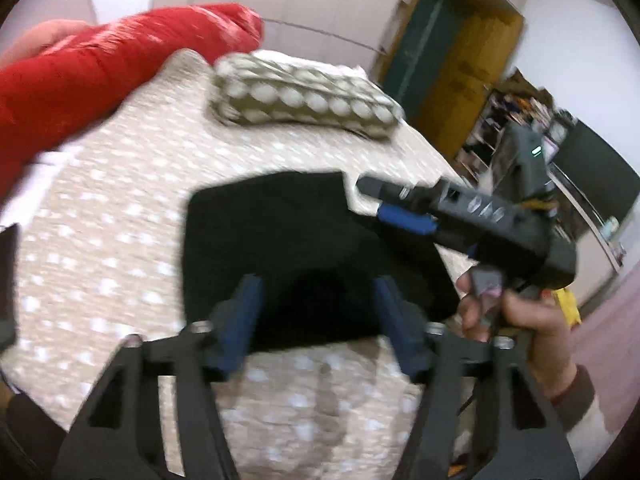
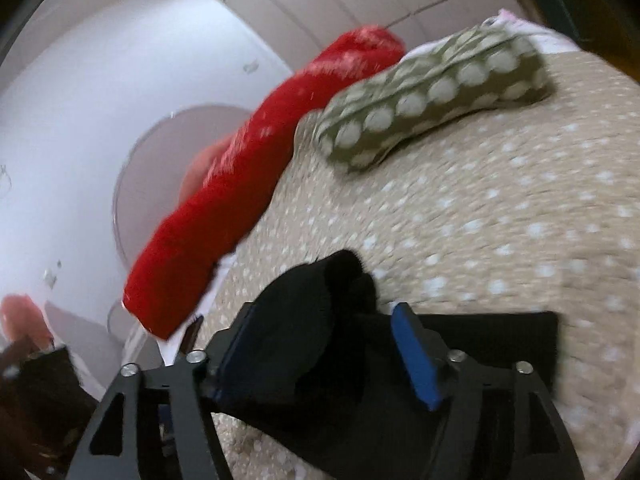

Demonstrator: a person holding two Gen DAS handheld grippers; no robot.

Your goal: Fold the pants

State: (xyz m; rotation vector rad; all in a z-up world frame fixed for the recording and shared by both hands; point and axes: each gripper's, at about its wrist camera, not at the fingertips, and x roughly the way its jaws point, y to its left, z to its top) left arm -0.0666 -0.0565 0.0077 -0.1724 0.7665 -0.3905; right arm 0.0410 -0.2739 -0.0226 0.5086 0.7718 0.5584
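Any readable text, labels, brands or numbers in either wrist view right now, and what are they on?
None can be read in either view.
Right gripper: pale marks on its dark body, too blurred to read; a green light, not text.
Shelves by the far wall: cluttered items, too small and blurred.
Black pants, red blanket, spotted pillow, bedspread: no print, only patterns.

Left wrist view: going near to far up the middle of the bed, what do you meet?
Left hand-held gripper → black pants → bedspread → spotted pillow → wall.
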